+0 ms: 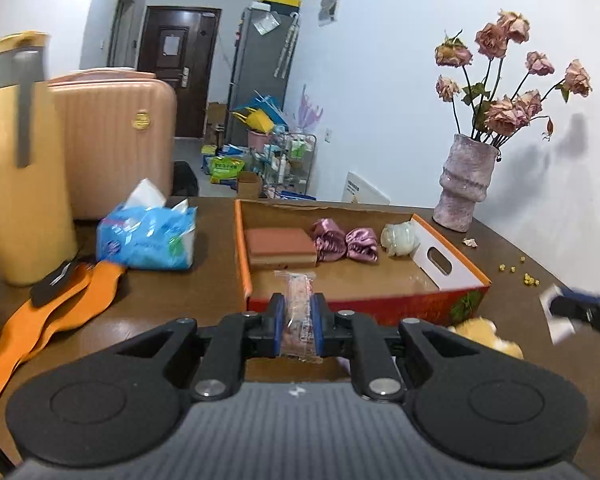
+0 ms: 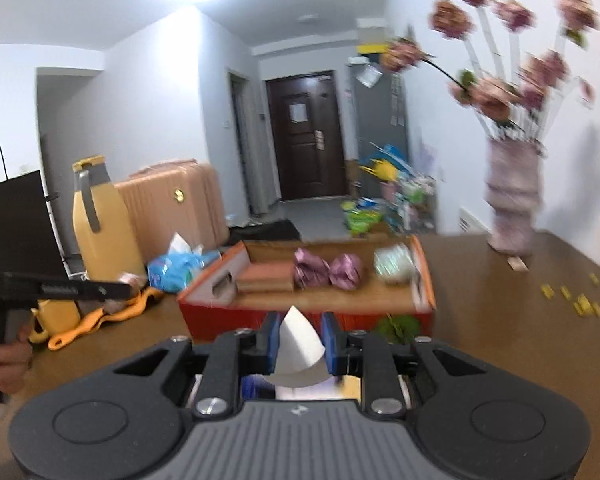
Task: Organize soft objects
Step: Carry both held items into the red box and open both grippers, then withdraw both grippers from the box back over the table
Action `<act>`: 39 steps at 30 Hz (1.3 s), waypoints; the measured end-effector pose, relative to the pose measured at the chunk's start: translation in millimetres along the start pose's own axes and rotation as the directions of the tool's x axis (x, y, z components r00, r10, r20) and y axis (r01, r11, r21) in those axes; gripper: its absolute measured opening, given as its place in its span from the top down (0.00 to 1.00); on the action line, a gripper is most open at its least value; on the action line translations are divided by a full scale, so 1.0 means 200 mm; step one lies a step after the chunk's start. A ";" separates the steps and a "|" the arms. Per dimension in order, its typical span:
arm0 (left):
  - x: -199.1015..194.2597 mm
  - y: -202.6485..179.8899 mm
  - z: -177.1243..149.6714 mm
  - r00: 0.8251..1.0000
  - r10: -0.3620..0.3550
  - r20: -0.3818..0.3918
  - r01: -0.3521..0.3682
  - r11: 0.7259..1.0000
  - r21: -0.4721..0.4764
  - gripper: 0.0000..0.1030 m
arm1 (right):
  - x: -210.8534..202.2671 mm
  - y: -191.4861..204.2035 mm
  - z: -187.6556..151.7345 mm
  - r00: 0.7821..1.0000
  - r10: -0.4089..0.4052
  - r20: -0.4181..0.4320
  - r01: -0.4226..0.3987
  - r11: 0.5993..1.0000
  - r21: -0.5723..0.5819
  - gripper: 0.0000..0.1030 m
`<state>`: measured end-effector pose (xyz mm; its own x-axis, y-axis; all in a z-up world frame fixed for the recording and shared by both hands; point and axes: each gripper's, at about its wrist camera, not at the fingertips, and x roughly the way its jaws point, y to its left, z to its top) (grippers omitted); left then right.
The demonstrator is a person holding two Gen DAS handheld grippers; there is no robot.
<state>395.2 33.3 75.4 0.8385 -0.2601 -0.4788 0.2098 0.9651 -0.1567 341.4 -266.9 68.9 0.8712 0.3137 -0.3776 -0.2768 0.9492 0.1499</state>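
Note:
My left gripper [image 1: 298,312] is shut on a clear-wrapped pink packet [image 1: 298,308], held just before the near wall of the orange cardboard box [image 1: 242,264]. Inside the box lie a brown sponge block [image 1: 280,246], two pink satin scrunchies [image 1: 346,244] and a pale green soft lump [image 1: 398,236]. My right gripper [image 2: 299,338] is shut on a white folded piece [image 2: 298,348], in front of the same box [image 2: 204,314]. The right gripper also shows at the right edge of the left wrist view [image 1: 580,312]. A yellow plush toy [image 1: 486,336] lies by the box's near right corner.
A blue tissue pack [image 1: 148,236], a yellow thermos [image 1: 18,160] and orange shoehorns [image 1: 48,316] sit left of the box. A pink vase of dried roses [image 1: 466,184] stands at the back right by the wall. Yellow crumbs [image 1: 528,278] dot the brown table [image 1: 180,300].

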 end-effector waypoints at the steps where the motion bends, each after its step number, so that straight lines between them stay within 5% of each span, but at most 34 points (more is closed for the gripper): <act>1: 0.06 0.00 0.03 1.000 0.002 -0.012 -0.002 1.000 0.003 0.86 | 0.10 -0.03 0.07 1.000 0.005 -0.007 -0.005 1.000 -0.002 0.79; 7: 0.55 0.03 0.19 0.991 0.019 -0.133 -0.012 0.998 0.056 0.86 | 0.79 -0.32 0.32 0.984 0.014 -0.179 0.010 0.992 0.127 0.79; 13: 0.89 0.08 0.23 0.978 0.071 -0.195 -0.049 0.992 0.117 0.85 | 1.33 -0.51 0.37 0.950 -0.015 -0.313 0.075 0.981 0.181 0.76; 18: 0.95 0.13 0.24 0.983 0.016 -0.183 0.008 0.991 0.131 0.55 | 1.50 -0.52 0.36 0.932 -0.056 -0.358 0.112 0.984 0.137 0.64; 28: 0.87 0.12 0.31 0.989 0.047 -0.140 -0.027 0.990 0.142 0.51 | 1.40 -0.55 0.38 0.943 -0.056 -0.327 0.109 0.983 0.146 0.64; 34: 0.59 0.09 0.39 0.994 0.067 -0.083 -0.054 0.988 0.146 0.47 | 1.02 -0.50 0.53 0.962 -0.081 -0.260 0.110 0.989 0.100 0.63; 39: 0.20 0.03 0.44 0.997 0.076 0.015 -0.077 0.983 0.166 0.34 | 0.62 -0.41 0.65 0.977 -0.075 -0.200 0.087 0.995 0.050 0.56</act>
<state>474.1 30.9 131.2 0.8592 -0.1859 -0.4766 0.2250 0.9740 0.0257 525.8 -309.5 128.3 0.7909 0.2401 -0.5629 -0.1791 0.9704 0.1623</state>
